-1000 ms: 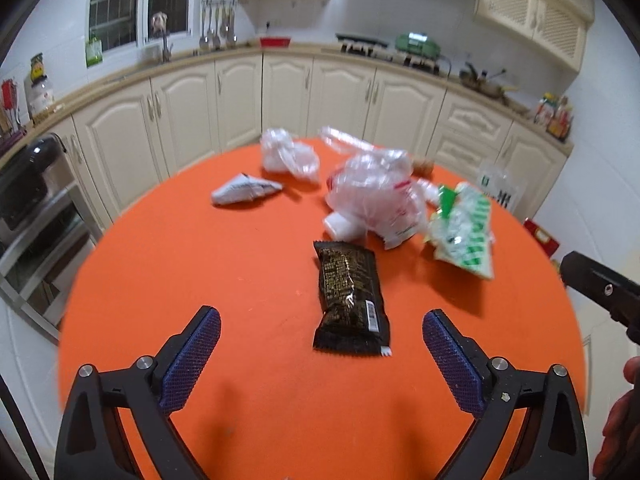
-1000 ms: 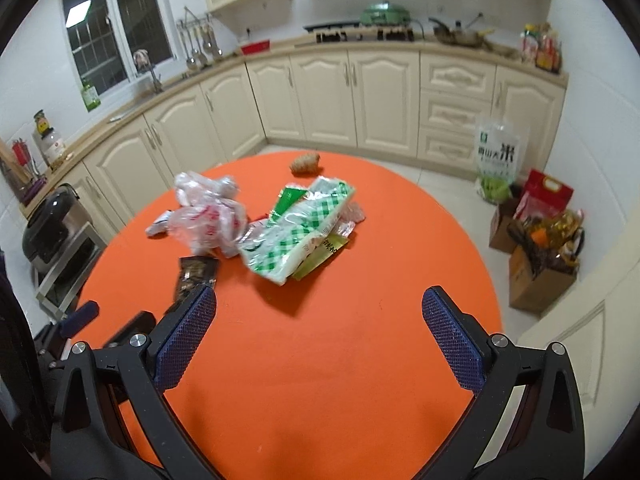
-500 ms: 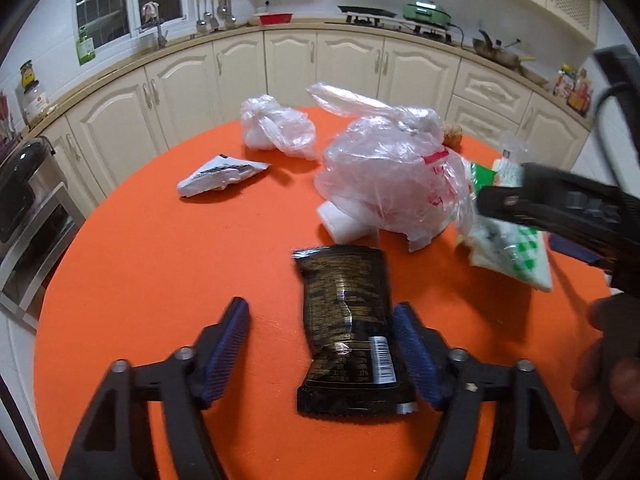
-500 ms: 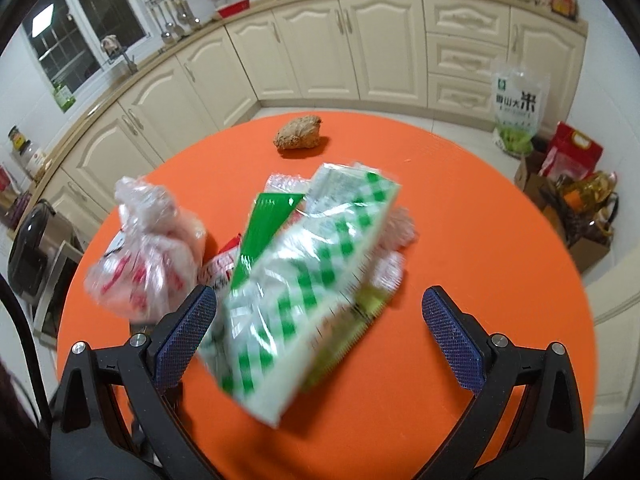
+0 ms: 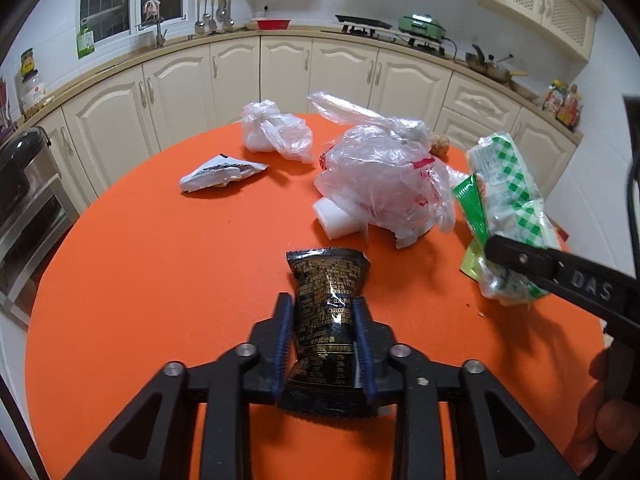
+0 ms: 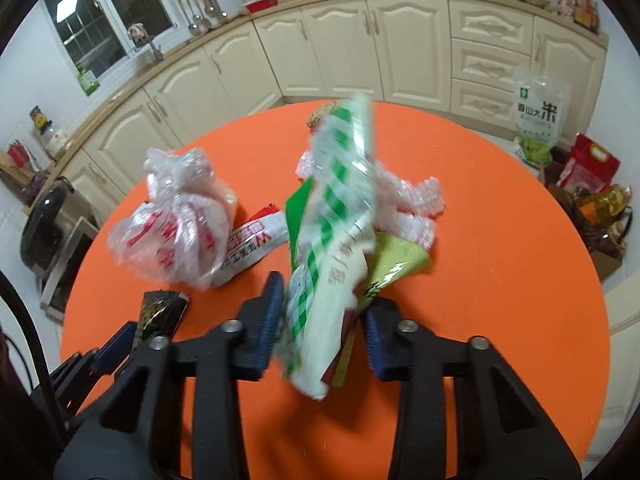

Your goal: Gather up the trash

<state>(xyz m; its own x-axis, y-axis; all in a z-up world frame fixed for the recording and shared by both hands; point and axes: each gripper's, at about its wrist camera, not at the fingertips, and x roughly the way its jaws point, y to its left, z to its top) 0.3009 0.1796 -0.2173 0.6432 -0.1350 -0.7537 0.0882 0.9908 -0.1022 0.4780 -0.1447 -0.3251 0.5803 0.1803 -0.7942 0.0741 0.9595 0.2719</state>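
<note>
The left gripper (image 5: 323, 312) is closing, its blue pads pressed against both sides of a black snack packet (image 5: 326, 300), pinching it narrow at the middle; the packet lies lengthwise between the jaws on the orange table (image 5: 160, 288). In the right wrist view the right gripper (image 6: 324, 312) is closing too, with a green-checked wrapper (image 6: 332, 240) between its jaws, the left pad against the wrapper and the wrapper's far end raised and blurred. Under it lies a yellow-green packet (image 6: 396, 260). From the left wrist view the right gripper's black finger (image 5: 552, 268) crosses at 3 o'clock, over the same wrapper, and part of a hand (image 5: 608, 412) shows at the lower right edge.

Beyond the black packet, at 1 o'clock, sits a knotted clear bag with red print (image 5: 384, 176), with a white block (image 5: 336, 220) touching its near side. At 11 o'clock lies a flattened white wrapper (image 5: 220, 172), apart from the rest. Farther, at 12 o'clock, a smaller knotted clear bag (image 5: 276, 132) rests near the table's far edge. A brown lump (image 5: 439, 146) shows behind the large bag. Cream cabinets (image 5: 280, 76) line the wall beyond.
</note>
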